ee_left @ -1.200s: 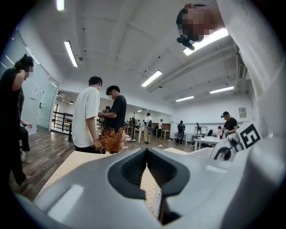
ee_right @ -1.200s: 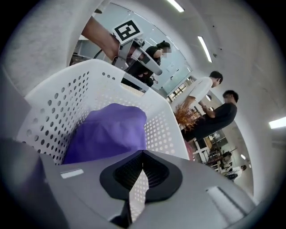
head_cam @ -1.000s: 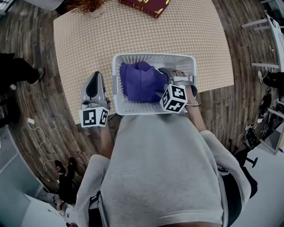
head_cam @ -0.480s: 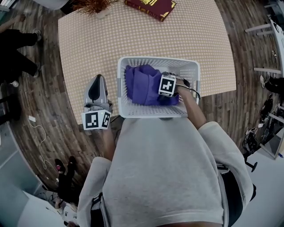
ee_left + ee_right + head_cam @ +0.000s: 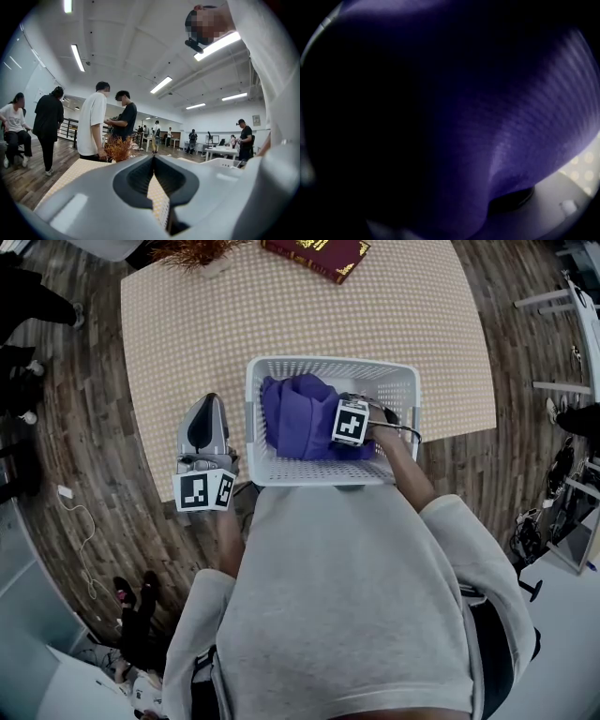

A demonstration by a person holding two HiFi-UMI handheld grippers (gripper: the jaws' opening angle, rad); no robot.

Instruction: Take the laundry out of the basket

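A white mesh laundry basket [image 5: 330, 365] stands at the near edge of the dotted table [image 5: 281, 306]. A crumpled purple cloth [image 5: 298, 418] lies inside it. My right gripper [image 5: 352, 423] points down into the basket, right of the cloth's middle, with its fingertips hidden under its marker cube. In the right gripper view the purple cloth [image 5: 487, 117] fills nearly the whole picture and lies between the jaws, which are closing. My left gripper [image 5: 204, 401] rests on the table just left of the basket, shut and empty; its tips [image 5: 153, 158] meet.
A dark red book [image 5: 319, 251] and a dried plant [image 5: 192, 251] sit at the table's far edge. Wooden floor surrounds the table. Several people [image 5: 101, 122] stand beyond the far side. My body is close against the near edge.
Over the last second my right gripper tipped down into the basket and sank into the purple cloth. It has barely moved in the last half second. The left gripper has stayed in place.
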